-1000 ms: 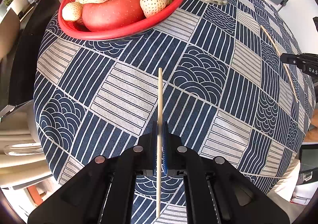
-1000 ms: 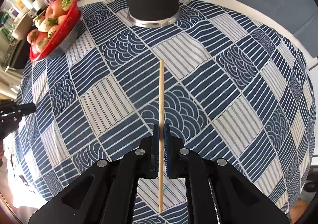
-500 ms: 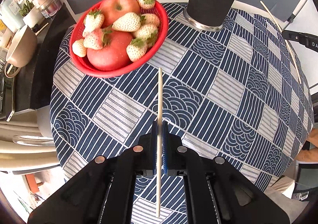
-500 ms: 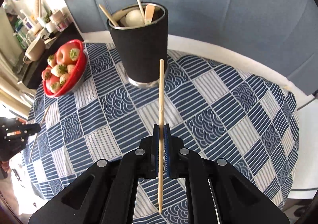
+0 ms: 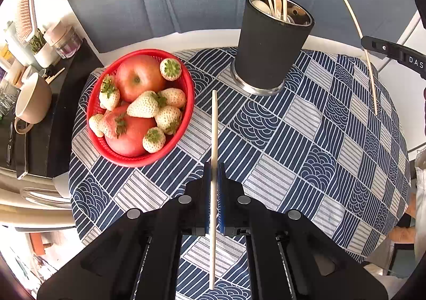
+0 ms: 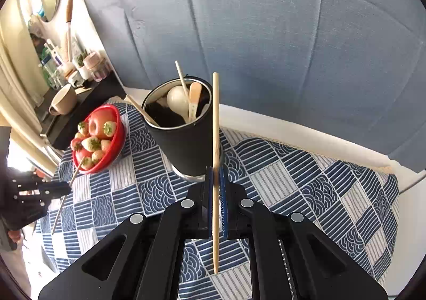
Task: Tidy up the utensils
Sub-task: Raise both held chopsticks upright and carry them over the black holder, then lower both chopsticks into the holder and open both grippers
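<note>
The left wrist fisheye is looking steeply down from above the patterned tablecloth [image 5: 293, 140], taking in the red fruit basket [image 5: 138, 156] at left and the black utensil cup [image 5: 271, 44] at upper right. The right wrist fisheye is sitting lower and nearer that cup [image 6: 183, 140], facing the blue backdrop [image 6: 293, 33]. Both are sharing cup, basket [image 6: 114, 145] and cloth [image 6: 306, 188].

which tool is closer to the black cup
Right. The right tool sits just in front of the black cup, its chopstick crossing the rim. The left tool is farther back, by the red basket.
</note>
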The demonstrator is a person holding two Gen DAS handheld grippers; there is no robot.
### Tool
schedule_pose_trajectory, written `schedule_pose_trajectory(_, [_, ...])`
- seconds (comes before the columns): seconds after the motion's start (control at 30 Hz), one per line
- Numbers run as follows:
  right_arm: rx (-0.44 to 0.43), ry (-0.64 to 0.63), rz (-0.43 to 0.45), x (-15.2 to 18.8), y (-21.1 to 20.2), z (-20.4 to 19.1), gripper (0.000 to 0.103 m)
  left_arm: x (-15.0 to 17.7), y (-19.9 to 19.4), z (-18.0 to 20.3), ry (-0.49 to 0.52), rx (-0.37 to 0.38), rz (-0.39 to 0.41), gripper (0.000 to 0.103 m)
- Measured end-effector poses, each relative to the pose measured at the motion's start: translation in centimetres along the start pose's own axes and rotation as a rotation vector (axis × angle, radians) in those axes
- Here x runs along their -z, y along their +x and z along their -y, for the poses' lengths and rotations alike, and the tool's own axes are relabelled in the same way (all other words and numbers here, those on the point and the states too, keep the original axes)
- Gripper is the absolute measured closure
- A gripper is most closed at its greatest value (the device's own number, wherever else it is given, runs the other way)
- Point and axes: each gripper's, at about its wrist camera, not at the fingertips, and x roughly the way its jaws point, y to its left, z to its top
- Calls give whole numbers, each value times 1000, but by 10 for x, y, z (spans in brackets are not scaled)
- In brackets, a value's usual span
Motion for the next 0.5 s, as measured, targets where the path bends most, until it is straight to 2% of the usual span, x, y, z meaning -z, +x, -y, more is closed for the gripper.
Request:
schedule_pose_trajectory(0.1, [2,-9,12,-12,5,6,98,-16,-5,4,-32,-20,24,98])
schedule_pose_trajectory(0.2, [-33,-6,42,-24,7,11,98,-31,-12,6,-69,-40,59,98])
schedule_pose_trajectory(0.3, [-54,-15,78,-35,5,13,98,-49,-18,7,-103,-17,87,98])
schedule_pose_trajectory(0.5, [-77,14,268,-56,-24,17,98,-90,-32,8,-124,-2,169,98])
